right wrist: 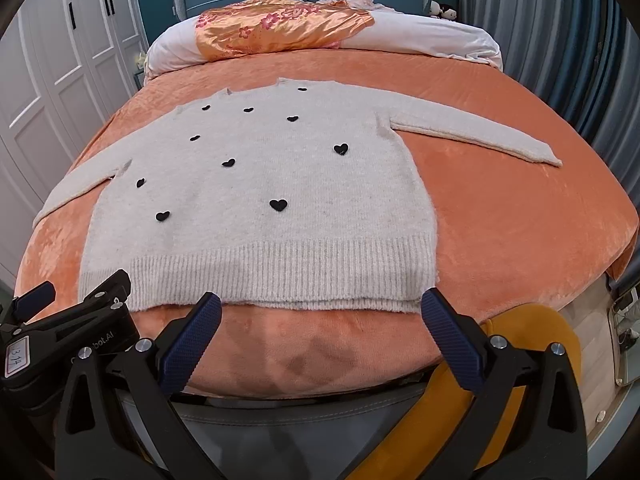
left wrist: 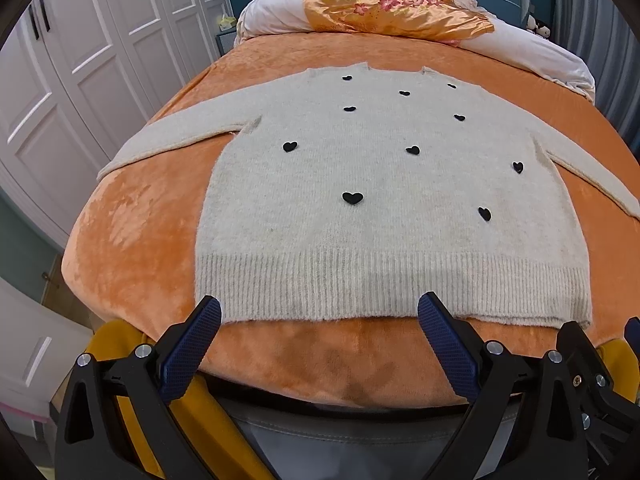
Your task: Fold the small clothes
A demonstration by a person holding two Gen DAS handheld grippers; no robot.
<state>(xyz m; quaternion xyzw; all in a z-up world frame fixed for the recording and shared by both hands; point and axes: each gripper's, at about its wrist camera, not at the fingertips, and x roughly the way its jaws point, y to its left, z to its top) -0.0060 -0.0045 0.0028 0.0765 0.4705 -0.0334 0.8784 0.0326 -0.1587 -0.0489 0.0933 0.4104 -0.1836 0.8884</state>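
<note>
A cream knit sweater [left wrist: 380, 184] with several small black hearts lies flat and face up on an orange bedspread [left wrist: 132, 232], both sleeves spread out to the sides; it also shows in the right wrist view [right wrist: 264, 184]. My left gripper [left wrist: 320, 312] is open and empty, its blue fingertips just short of the ribbed hem, toward the hem's left half. My right gripper [right wrist: 320, 308] is open and empty at the hem's right half, its right fingertip near the hem's right corner. The left gripper's body [right wrist: 80, 320] shows at the lower left of the right wrist view.
A white duvet [left wrist: 280, 12] and a shiny orange flowered cloth [left wrist: 384, 12] lie at the head of the bed. White wardrobe doors [left wrist: 80, 60] stand to the left, grey curtains [right wrist: 560, 40] to the right. A yellow chair [right wrist: 532, 344] is at the bed's foot.
</note>
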